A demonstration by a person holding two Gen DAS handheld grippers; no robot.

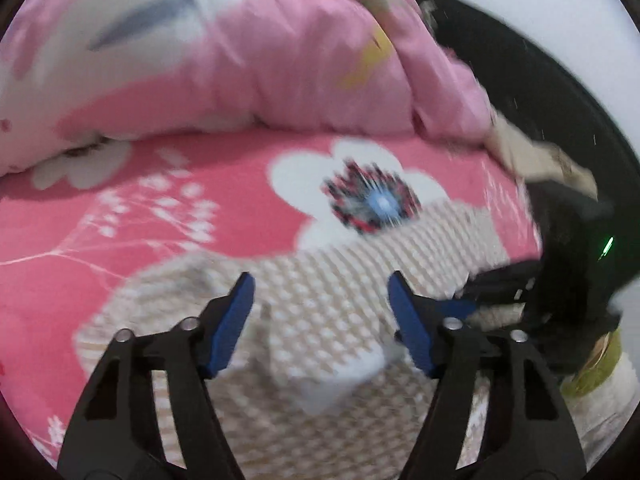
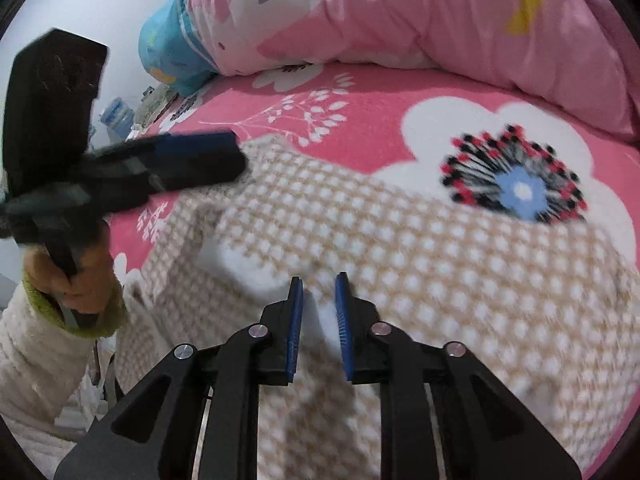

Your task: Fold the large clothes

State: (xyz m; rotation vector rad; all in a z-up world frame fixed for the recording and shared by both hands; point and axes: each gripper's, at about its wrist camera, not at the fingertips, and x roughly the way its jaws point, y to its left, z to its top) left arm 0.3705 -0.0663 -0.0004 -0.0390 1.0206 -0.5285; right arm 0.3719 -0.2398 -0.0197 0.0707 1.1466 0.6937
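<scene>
Garment: beige checked top [image 2: 420, 264] with white dots, lying spread on the pink flowered bedsheet [image 1: 168, 208]; one edge is turned back so the white lining shows near the middle.
Bedding behind: a bunched pink quilt [image 1: 260, 52] along the far side of the bed, well apart from the garment.
Left gripper [image 1: 320, 320]: jaws apart, hovering over the cloth; nothing pinched between the blue pads [image 1: 232, 320].
Right gripper [image 2: 318, 324]: jaws drawn nearly together with a thin gap; cloth lies under and between the pads, but blur hides whether they press on it, so I cannot tell if it has a hold.
Person: left hand [image 2: 86, 280] in a cream fleecy sleeve with a green cuff, gripping the left tool's handle.
Step in hand (judged): taking up an edge to make a fold.
Risk, one-sided lift: if only the right side catches, the cloth would drag askew and the fold run crooked.
Risk, thin pinch: a hold on the top layer alone could let the lining slip free and bunch.
Risk, snag: the sheet beneath could be nipped along with the garment.
</scene>
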